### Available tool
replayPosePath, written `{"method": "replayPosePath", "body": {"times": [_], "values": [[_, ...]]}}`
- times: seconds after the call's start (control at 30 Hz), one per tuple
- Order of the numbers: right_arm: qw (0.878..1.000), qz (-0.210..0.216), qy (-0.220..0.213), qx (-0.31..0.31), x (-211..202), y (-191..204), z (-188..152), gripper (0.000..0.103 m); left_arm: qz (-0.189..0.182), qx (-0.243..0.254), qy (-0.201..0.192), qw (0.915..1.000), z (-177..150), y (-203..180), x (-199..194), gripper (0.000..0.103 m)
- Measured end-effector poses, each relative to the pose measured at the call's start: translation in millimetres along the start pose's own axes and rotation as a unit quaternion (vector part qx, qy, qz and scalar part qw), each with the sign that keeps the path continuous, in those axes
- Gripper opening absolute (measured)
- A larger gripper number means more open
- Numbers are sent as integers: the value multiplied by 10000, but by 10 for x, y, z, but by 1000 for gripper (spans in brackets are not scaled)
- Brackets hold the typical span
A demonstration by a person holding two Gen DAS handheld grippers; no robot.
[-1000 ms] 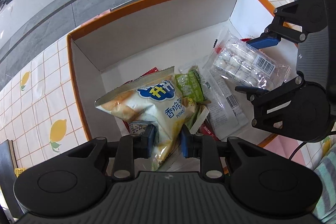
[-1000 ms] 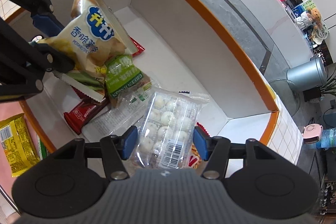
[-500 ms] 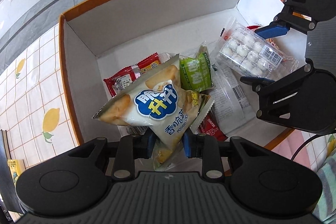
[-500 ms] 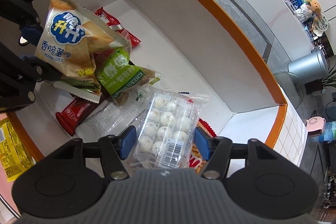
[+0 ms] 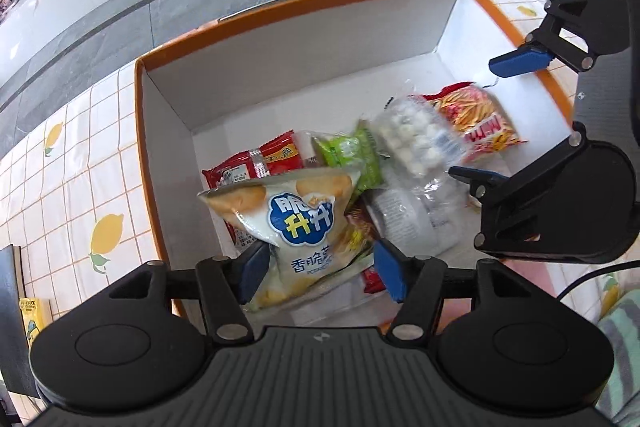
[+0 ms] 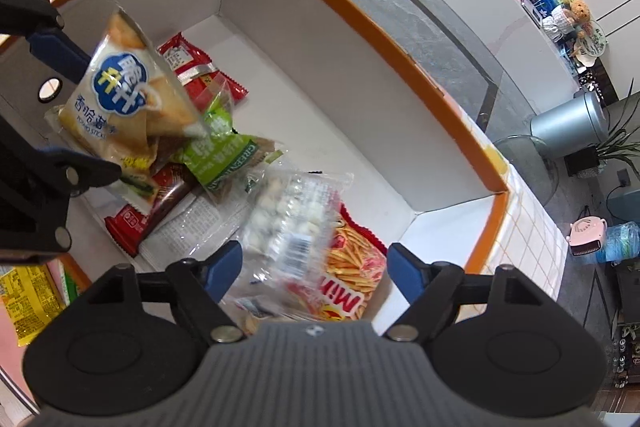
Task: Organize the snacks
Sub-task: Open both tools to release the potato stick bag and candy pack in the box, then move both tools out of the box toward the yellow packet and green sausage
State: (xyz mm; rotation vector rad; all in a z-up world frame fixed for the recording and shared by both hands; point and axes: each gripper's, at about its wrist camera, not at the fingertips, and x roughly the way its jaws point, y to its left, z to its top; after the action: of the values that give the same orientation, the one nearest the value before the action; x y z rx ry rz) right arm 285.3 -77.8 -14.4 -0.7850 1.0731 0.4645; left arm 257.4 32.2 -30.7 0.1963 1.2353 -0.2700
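Observation:
An orange-rimmed white box [image 5: 280,83] holds several snack packs. My left gripper [image 5: 320,269] is open over the box's near left; a white potato-stick bag [image 5: 296,223] sits loose between its fingers and shows in the right wrist view [image 6: 120,99]. My right gripper [image 6: 314,271] is open over the box's right end; a clear pack of white balls [image 6: 288,223] is blurred just beyond its fingers, also seen in the left wrist view [image 5: 416,143]. It lies over a red stick-snack bag [image 6: 352,267].
Red wrappers [image 5: 256,163], a green pack [image 5: 352,155] and a clear flat pack [image 5: 408,219] lie in the box. A lemon-print tablecloth [image 5: 80,195] surrounds it. Yellow packs [image 6: 28,291] lie outside the box's near edge.
Both grippers have opened. The potato-stick bag and the clear ball pack were let go and are dropping into the box; the red stick-snack bag is uncovered.

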Motion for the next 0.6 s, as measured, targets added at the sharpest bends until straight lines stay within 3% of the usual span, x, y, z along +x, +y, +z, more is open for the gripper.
{"method": "replayPosePath", "body": {"times": [0.23, 0.6], "values": [[9990, -126, -338, 247, -383, -38, -132, 84, 132, -18, -492, 9987, -129, -112, -427, 71], [9894, -306, -1105, 888, -1181, 144, -549, 84, 333, -196, -1363, 9899, -496, -378, -1200, 71]]}}
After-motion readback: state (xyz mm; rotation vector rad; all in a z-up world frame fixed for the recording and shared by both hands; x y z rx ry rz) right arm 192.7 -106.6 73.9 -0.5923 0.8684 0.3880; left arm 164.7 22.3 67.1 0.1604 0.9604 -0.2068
